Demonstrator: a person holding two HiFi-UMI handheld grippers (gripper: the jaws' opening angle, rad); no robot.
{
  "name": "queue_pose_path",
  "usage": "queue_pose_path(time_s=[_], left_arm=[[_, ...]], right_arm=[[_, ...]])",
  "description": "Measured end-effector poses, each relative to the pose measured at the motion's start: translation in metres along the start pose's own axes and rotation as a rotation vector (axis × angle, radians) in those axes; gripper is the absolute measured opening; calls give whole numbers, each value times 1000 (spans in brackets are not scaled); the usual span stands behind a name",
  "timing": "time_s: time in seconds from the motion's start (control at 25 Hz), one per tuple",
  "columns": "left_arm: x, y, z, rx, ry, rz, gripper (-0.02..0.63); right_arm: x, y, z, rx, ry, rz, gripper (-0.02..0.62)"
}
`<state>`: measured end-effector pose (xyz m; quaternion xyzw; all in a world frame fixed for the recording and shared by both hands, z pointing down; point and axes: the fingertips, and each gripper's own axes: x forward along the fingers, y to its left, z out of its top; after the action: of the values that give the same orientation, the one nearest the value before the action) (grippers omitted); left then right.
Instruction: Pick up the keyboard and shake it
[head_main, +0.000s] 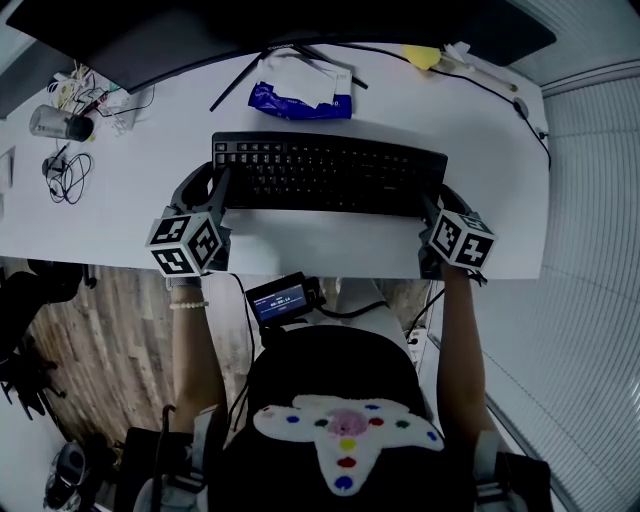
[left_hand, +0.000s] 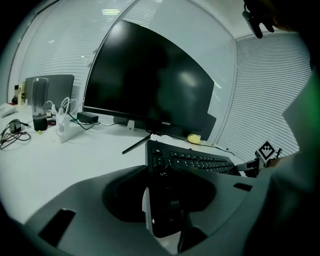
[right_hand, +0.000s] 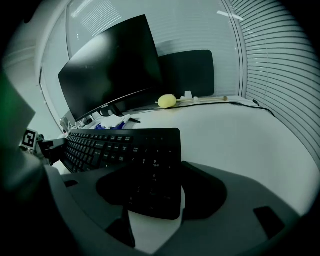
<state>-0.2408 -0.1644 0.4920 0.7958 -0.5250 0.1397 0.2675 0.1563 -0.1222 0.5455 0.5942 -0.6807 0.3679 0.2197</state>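
Observation:
A black keyboard (head_main: 330, 175) lies lengthwise across the white desk (head_main: 130, 215), in front of the monitor. My left gripper (head_main: 207, 182) is at its left end and my right gripper (head_main: 440, 203) at its right end. In the left gripper view the keyboard's left end (left_hand: 162, 170) sits between the jaws of the left gripper (left_hand: 167, 202), which is shut on it. In the right gripper view the number-pad end (right_hand: 150, 165) sits the same way in the right gripper (right_hand: 150, 197). I cannot tell whether the keyboard is off the desk.
A dark monitor (left_hand: 150, 75) stands behind the keyboard. A blue-and-white packet (head_main: 300, 95) and a yellow object (head_main: 422, 56) lie near it. A grey cylinder (head_main: 60, 123) and cables sit at the desk's left. A small screen device (head_main: 280, 298) hangs below the front edge.

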Motion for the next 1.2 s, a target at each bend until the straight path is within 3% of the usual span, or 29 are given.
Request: queue_pose_path(time_s=[0.28,0.6,0.8,0.92,1.04,1.2], left_arm=[[12,10,-21,-72,75,12,160],[20,18,-46,-103,151,35,158],[19,18,-47,-70,150,44,159],[17,19,-44,-21,142,87,167],[10,19,-36,-29,98,132,150],[-3,3,-9,-8,12,143,96]], right_arm=[[5,-1,-6,-6,27,-31,278],[8,0,-1,-70,25,-69,278],[7,2,-1,-74,24,-75,278],[6,3,-1,-69,20,-73,278],[1,2,3,-58,-11,-81,274],[-19,6,23,-94,-111,-102,140]])
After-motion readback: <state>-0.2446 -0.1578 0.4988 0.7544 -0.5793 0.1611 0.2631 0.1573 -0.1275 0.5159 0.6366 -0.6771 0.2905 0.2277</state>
